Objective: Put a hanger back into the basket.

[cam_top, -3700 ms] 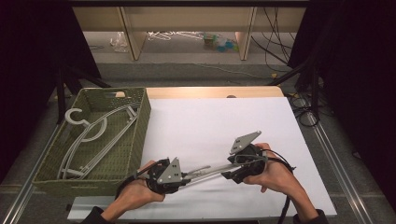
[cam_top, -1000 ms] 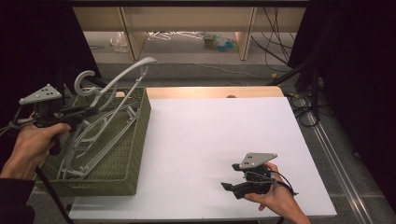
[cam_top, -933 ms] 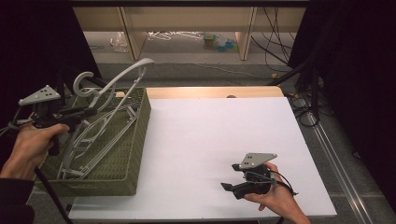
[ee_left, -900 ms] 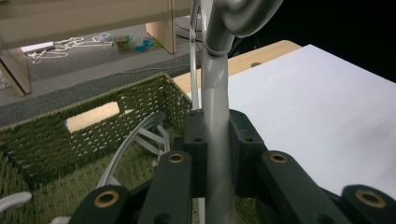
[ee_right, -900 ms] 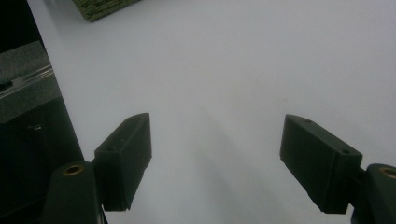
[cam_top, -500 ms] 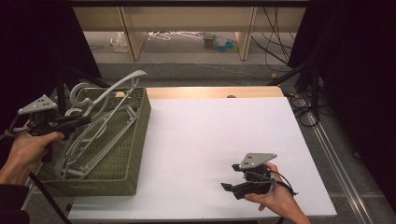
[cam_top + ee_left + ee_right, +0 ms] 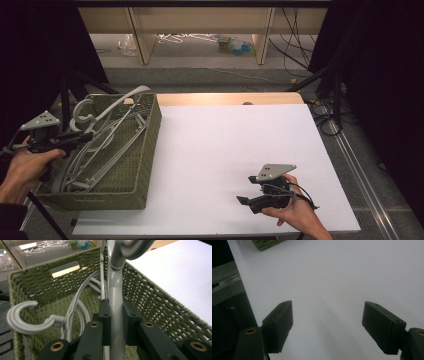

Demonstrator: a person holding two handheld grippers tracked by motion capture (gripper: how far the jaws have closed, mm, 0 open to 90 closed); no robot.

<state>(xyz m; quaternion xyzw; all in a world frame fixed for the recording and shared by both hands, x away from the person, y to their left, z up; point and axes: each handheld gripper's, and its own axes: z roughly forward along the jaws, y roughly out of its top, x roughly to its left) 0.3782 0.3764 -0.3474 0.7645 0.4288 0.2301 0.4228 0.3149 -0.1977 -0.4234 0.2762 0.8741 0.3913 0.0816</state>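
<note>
The left tool [image 7: 116,322] is clamped on a grey hanger [image 7: 115,297], its two black pads pressing the hanger's bar from either side. From the grip the bar runs straight ahead of the tool, up to the hook at its far end. In the high view this left tool [image 7: 75,140] holds the hanger over the near left rim of the green woven basket [image 7: 145,150], and more grey hangers [image 7: 100,155] lie in the basket beneath it. The right tool [image 7: 329,325] has its jaws spread wide with nothing between them, low over the white table [image 7: 225,145], well apart from the basket.

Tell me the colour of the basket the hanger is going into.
The woven basket is olive green, clearest in the left gripper view.
</note>
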